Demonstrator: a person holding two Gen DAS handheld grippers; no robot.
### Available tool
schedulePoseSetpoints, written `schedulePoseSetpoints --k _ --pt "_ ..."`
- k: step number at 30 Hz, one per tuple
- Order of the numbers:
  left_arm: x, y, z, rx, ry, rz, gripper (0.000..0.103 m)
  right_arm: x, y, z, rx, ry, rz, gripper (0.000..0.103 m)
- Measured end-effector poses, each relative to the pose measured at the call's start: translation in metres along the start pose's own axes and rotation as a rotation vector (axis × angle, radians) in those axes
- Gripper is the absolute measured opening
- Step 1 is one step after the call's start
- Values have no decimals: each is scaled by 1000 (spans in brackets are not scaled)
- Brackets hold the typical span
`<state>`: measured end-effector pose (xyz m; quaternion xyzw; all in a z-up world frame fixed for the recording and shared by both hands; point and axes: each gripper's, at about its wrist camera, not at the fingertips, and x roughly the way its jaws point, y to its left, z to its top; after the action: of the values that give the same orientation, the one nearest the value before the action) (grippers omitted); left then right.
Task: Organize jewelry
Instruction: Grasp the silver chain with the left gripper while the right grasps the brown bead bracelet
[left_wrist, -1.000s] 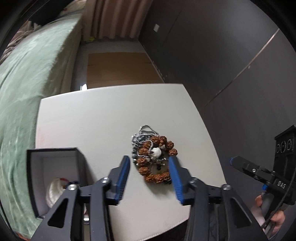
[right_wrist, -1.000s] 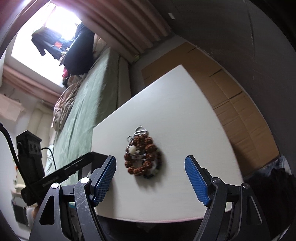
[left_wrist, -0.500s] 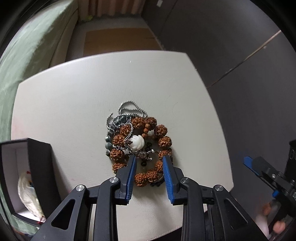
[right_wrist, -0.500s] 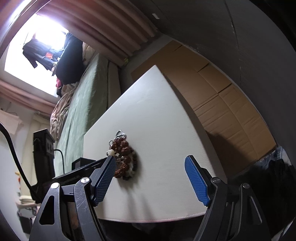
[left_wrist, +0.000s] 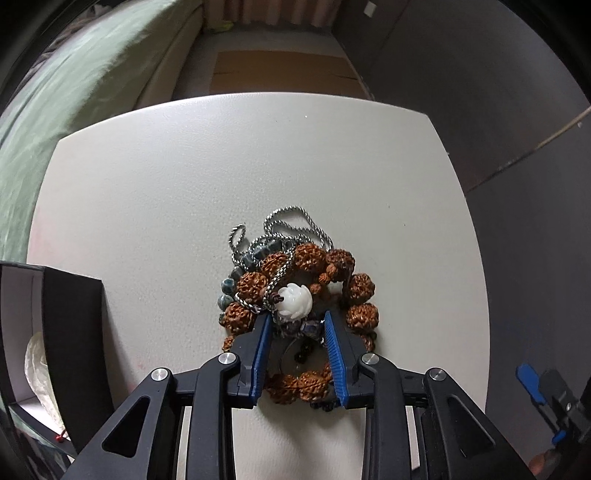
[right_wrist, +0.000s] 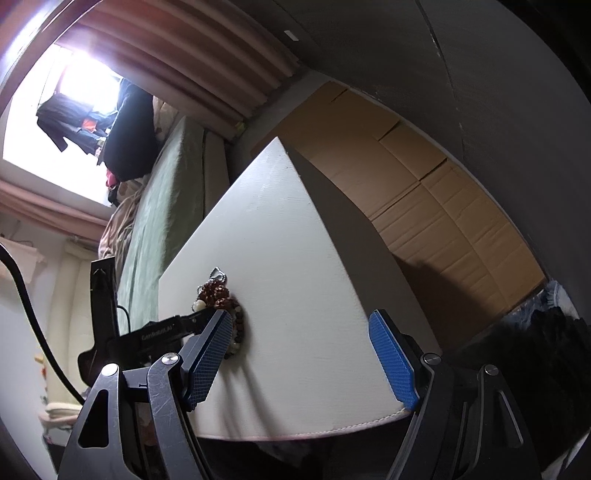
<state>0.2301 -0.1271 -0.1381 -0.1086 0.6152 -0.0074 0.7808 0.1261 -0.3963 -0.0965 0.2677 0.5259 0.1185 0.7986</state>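
A tangled pile of jewelry (left_wrist: 299, 295) is seen lying on the white counter (left_wrist: 184, 184), a bit toward the near edge in the left wrist view. The pile is made up of a bracelet of knobbly brown beads (left_wrist: 360, 288), a silver chain (left_wrist: 291, 221) looped out at 12 o'clock, a strand of dark grey-green beads (left_wrist: 227, 288) at 9 o'clock, and a white carved bead (left_wrist: 293, 301) near the centre.

The left tool (left_wrist: 297, 328) is lowered over the pile w/ its blue pads (left_wrist: 260, 354) partly closed, set either side of the pile's middle, just below the white carved bead. A gap is left btwn the pads; small dark pieces and a thin ring are seen in it. Whether anything is actually pinched can't be told.

An open black box (left_wrist: 70, 332) w/ white lining is placed at 8 o'clock of the pile, near the counter's left edge; a pale shell-like item (left_wrist: 35, 362) is seen inside.

The right tool (right_wrist: 299, 350) is held wide open and empty off the counter's near edge, well apart from the pile at approx. 4 o'clock. In its view the jewelry (right_wrist: 218, 291) is seen at 10 o'clock, partly hidden behind its left pad, w/ the left tool (right_wrist: 195, 317) reaching in.

A green-covered bed (left_wrist: 55, 92) is seen beyond the counter's left side, flattened cardboard (right_wrist: 424, 192) on the floor.
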Motion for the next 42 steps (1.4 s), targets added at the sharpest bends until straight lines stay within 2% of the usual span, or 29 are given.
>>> schedulePoseSetpoints --k 4,9,11,12,15,21,30,33,36,41,42 --pt "2 -1 2 -3 -14 19 30 0 -3 0 7 3 2 77" --pt "3 4 0 -17 -10 -14 26 0 -2 0 6 5 8 77" --pt "0 5 -2 -12 -16 -25 20 1 -1 0 -1 6 10 77" --pt "-2 5 -3 -9 -19 -23 13 2 1 0 -3 7 12 77" --pt "-15 8 -7 -4 -28 -59 13 4 5 -2 -8 11 18 77" --pt "-52 13 -10 22 -98 -104 13 15 26 -3 -46 34 42 77" --pt "-108 33 -10 38 -202 -128 13 37 66 -6 -109 64 92 77" --pt "-126 43 -8 32 -238 -129 13 49 77 -4 -124 82 107 72" --pt "-146 54 -8 34 -277 -122 13 65 88 -3 -138 114 98 64" --pt "-176 68 -11 35 -328 -114 13 98 106 -3 -150 165 37 40" --pt "-182 71 -12 35 -339 -112 13 103 108 -3 -153 175 30 38"
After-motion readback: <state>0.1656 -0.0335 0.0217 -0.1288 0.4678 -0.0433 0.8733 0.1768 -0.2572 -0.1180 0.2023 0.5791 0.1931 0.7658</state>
